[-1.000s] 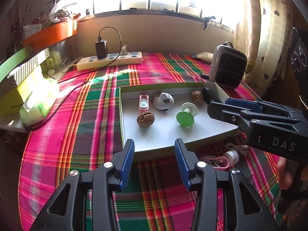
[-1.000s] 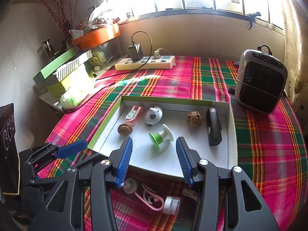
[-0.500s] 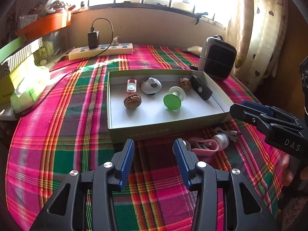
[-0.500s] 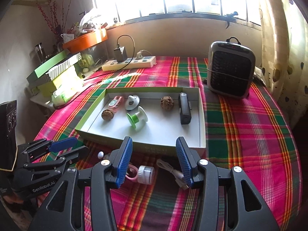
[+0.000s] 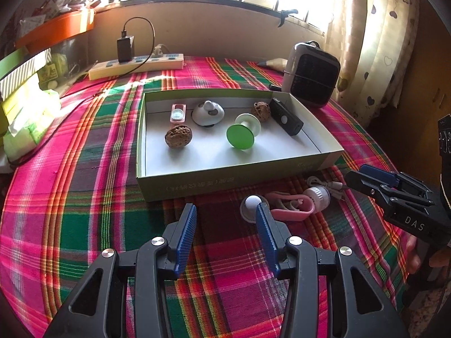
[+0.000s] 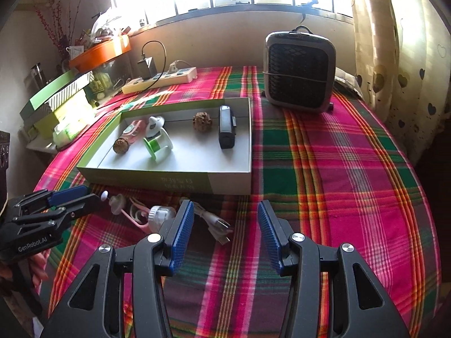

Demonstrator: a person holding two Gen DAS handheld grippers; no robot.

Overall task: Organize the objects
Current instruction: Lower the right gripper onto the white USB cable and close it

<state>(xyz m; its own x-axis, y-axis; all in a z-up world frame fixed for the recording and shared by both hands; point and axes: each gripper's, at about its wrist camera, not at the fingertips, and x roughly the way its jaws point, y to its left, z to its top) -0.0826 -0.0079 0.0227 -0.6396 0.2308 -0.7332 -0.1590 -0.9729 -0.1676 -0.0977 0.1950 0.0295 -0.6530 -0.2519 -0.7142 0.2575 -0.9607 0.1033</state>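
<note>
A shallow green-and-white box [image 5: 231, 181] [image 6: 169, 178] sits on the plaid table. In it lie two walnuts [image 5: 178, 136], a pink case [image 5: 178, 112], a white dome-shaped item [image 5: 208, 109], a green spool [image 5: 242, 135] [image 6: 157, 143] and a black device [image 5: 286, 117] [image 6: 226, 126]. In front of the box lie a pink clip [image 5: 290, 202], a white capped piece [image 5: 318, 194] [image 6: 159, 214] and a white USB cable [image 6: 214, 221]. My left gripper [image 5: 224, 212] is open and empty, just left of the clip. My right gripper [image 6: 225, 211] is open and empty, above the cloth right of the cable.
A grey heater [image 6: 298, 70] stands at the back right. A power strip with a charger [image 5: 135, 66] lies at the back. Stacked boxes and an orange tray [image 6: 98, 53] line the left side. A curtain [image 5: 389, 36] hangs at right. The table edge curves near both grippers.
Both grippers have pulled back from the box toward the table's near edge. The items in front of the box have come into full view. Both stay open.
</note>
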